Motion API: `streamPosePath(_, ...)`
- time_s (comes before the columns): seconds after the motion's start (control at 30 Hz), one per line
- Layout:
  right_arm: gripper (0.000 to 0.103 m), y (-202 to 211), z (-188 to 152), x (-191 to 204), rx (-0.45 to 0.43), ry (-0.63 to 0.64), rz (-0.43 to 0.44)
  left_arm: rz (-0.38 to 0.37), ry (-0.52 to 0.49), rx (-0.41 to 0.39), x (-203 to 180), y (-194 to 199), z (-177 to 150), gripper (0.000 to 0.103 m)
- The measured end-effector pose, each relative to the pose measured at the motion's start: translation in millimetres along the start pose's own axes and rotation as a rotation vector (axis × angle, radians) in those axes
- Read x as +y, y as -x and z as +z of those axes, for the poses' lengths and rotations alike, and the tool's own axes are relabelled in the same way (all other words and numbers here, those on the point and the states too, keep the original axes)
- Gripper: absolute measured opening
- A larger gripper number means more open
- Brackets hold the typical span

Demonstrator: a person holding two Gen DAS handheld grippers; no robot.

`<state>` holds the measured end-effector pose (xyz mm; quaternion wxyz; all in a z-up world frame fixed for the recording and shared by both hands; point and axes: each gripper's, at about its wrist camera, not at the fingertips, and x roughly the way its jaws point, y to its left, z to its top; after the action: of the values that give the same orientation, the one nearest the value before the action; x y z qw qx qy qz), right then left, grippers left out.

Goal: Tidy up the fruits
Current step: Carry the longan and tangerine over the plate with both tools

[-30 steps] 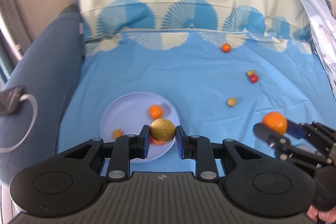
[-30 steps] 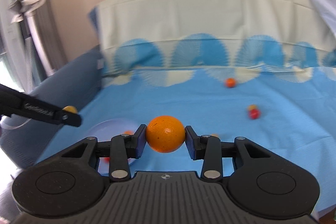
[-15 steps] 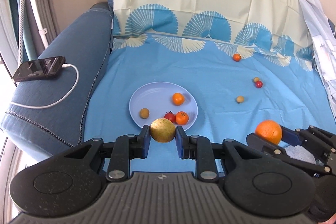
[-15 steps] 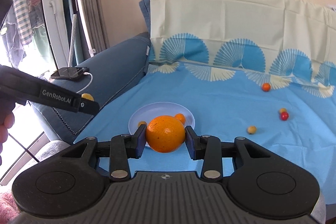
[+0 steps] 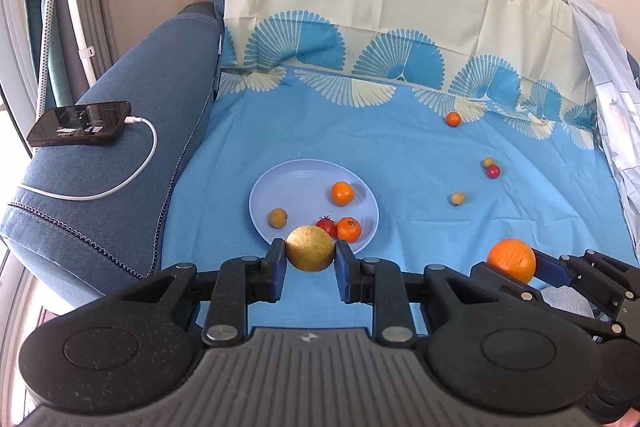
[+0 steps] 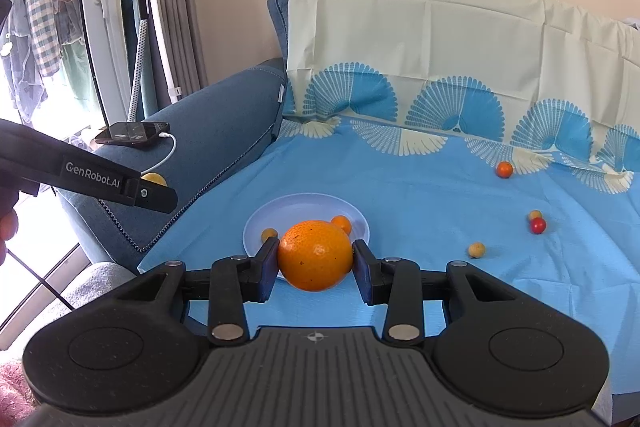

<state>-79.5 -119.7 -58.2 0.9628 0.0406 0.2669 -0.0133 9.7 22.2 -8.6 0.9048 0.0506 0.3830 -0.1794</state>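
My left gripper (image 5: 310, 254) is shut on a speckled yellow pear (image 5: 310, 248), held in the air in front of the near rim of a pale blue plate (image 5: 296, 183). The plate holds two small oranges (image 5: 343, 193), a red tomato (image 5: 325, 225) and a small tan fruit (image 5: 277, 217). My right gripper (image 6: 315, 259) is shut on a large orange (image 6: 315, 254), also off the sheet, and shows at the right of the left wrist view with the same large orange (image 5: 512, 260). The left gripper (image 6: 154, 194) shows at the left of the right wrist view.
Loose fruits lie on the blue sheet at the right: a small orange (image 5: 453, 119), a tan fruit beside a red one (image 5: 493, 171), and another tan fruit (image 5: 457, 198). A phone (image 5: 80, 123) with a white cable rests on the sofa arm (image 5: 120, 163) at left. A pillow (image 5: 380, 7) stands behind.
Both grippers have pulled back from the plate with their fruits still held, so the plate and sofa arm now lie farther off. Over the last half second they stay still.
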Motion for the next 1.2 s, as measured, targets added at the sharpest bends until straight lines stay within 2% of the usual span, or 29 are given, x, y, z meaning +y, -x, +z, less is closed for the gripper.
streamPosePath(0.73, 0.041, -19, 6, -1, 0.039, -0.004, -0.010, 0.008, 0.032, 0.015, 11, -15, 14, 0.028)
streamPosePath(1.0, 0.041, -35, 11, 3, 0.049, 0.001, -0.003, 0.016, 0.049, 0.019, 19, -35, 31, 0.028)
streamPosePath(1.2, 0.041, -59, 17, 3, 0.068, -0.002, 0.011, 0.015, 0.068, 0.055, 25, -59, 42, 0.028)
